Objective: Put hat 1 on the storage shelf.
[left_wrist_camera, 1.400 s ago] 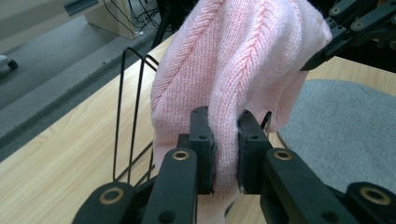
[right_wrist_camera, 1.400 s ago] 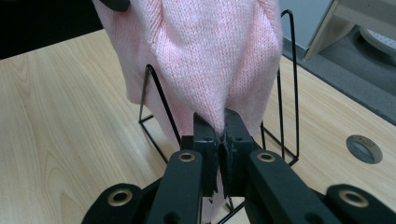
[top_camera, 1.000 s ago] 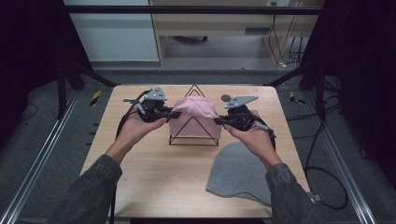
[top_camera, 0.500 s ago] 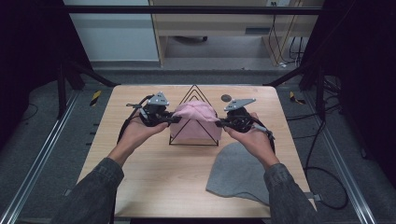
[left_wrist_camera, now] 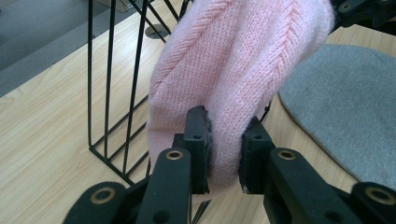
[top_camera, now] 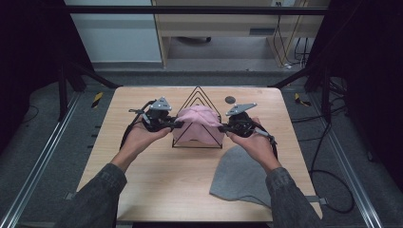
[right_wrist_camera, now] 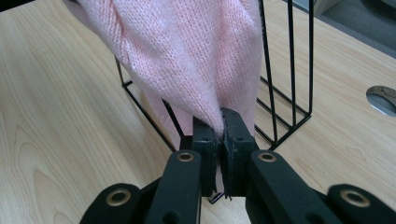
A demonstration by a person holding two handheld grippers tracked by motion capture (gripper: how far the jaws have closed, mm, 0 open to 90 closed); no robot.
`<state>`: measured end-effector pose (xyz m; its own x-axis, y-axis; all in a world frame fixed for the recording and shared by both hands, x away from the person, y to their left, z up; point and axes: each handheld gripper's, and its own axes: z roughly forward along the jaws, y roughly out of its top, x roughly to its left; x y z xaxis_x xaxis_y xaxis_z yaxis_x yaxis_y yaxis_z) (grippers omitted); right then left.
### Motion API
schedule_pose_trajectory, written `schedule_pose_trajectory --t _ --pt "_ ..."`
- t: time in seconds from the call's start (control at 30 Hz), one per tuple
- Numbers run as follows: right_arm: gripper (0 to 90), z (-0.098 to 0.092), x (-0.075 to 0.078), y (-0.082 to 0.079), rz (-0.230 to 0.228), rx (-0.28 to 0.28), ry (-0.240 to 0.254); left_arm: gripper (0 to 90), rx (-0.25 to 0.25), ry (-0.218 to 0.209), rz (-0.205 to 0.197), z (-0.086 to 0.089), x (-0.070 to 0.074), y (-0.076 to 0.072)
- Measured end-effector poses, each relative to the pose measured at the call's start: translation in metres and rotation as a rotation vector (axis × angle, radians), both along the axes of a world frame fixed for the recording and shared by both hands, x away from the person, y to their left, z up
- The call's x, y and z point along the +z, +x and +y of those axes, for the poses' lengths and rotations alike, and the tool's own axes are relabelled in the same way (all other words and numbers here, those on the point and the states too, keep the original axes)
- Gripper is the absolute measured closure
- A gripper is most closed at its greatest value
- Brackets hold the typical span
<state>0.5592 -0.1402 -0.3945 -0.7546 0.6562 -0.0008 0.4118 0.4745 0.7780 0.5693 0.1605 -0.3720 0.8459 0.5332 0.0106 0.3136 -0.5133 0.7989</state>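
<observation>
A pink knit hat (top_camera: 197,124) is draped over the front of a black wire triangular rack (top_camera: 196,88) at the middle of the table. My left gripper (top_camera: 178,125) is shut on the hat's left edge, with a thick fold of pink knit (left_wrist_camera: 243,60) pinched between its pads (left_wrist_camera: 225,140). My right gripper (top_camera: 221,128) is shut on the hat's right edge, its jaws (right_wrist_camera: 220,130) clamped tight on a thin fold of the pink knit (right_wrist_camera: 187,46). The rack's wires (right_wrist_camera: 311,56) stand just behind the hat.
A grey knit hat (top_camera: 240,175) lies flat on the wooden table (top_camera: 142,190) at the front right, near my right forearm. A small round cable hole (top_camera: 230,99) sits behind the rack. Dark frame posts and cables flank the table.
Both grippers have drawn the pink hat a little lower and nearer along the rack, so more of the wire peak shows behind it.
</observation>
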Motion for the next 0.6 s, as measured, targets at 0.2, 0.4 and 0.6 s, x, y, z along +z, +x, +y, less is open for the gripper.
schedule_pose_trajectory --t 0.2,0.4,0.6 --pt "75.3 -0.001 0.003 -0.005 -0.016 -0.005 0.001 66.5 0.024 -0.029 -0.005 0.002 -0.002 -0.002" --pt "58.3 -0.003 0.01 -0.013 -0.028 -0.019 0.002 55.1 0.04 -0.048 -0.02 0.006 -0.001 -0.009" --pt "37.3 -0.014 0.011 -0.023 -0.054 -0.07 -0.018 40.3 0.068 -0.041 -0.062 0.014 0.001 -0.023"
